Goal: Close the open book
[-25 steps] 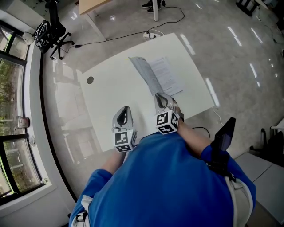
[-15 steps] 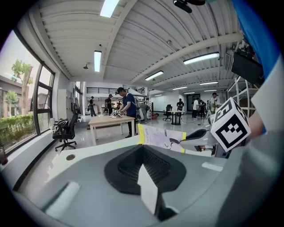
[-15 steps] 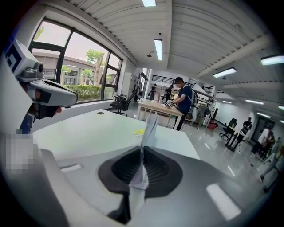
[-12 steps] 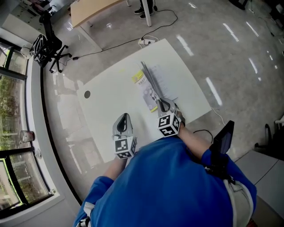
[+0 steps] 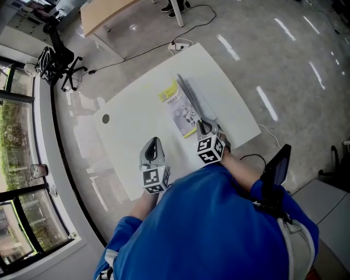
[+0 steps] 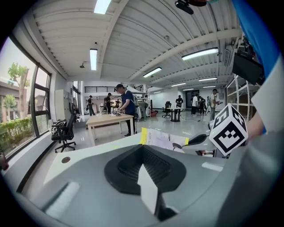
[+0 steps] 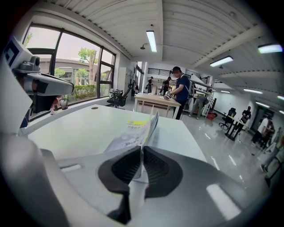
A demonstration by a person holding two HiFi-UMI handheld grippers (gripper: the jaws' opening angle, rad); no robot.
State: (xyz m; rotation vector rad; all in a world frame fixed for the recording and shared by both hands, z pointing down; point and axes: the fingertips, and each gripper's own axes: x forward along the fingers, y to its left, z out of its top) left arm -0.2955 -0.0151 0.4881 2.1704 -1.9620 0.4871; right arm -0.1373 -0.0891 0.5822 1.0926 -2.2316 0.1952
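The book (image 5: 183, 112) lies on the white table (image 5: 131, 131), half folded. Its yellow and grey printed side faces up on the left, and a sheaf of pages stands on edge along its right side. My right gripper (image 5: 204, 127) is shut on the near end of that raised sheaf. In the right gripper view the pages (image 7: 141, 128) run straight up out of the pinched right gripper (image 7: 141, 153). My left gripper (image 5: 153, 144) hovers over bare table to the left of the book, shut and holding nothing. In the left gripper view, the left gripper (image 6: 143, 148) has the book (image 6: 162, 139) ahead on the right.
A round grommet hole (image 5: 105, 118) sits in the table's left part. On the floor beyond are a power strip with cable (image 5: 179, 44), an office chair (image 5: 57, 52) and a wooden table (image 5: 104, 13). Windows line the left side. People stand far back.
The book lay open flat a second ago. The right gripper has swung its right half up and leftward, so the pages stand on edge and the yellow printed side shows.
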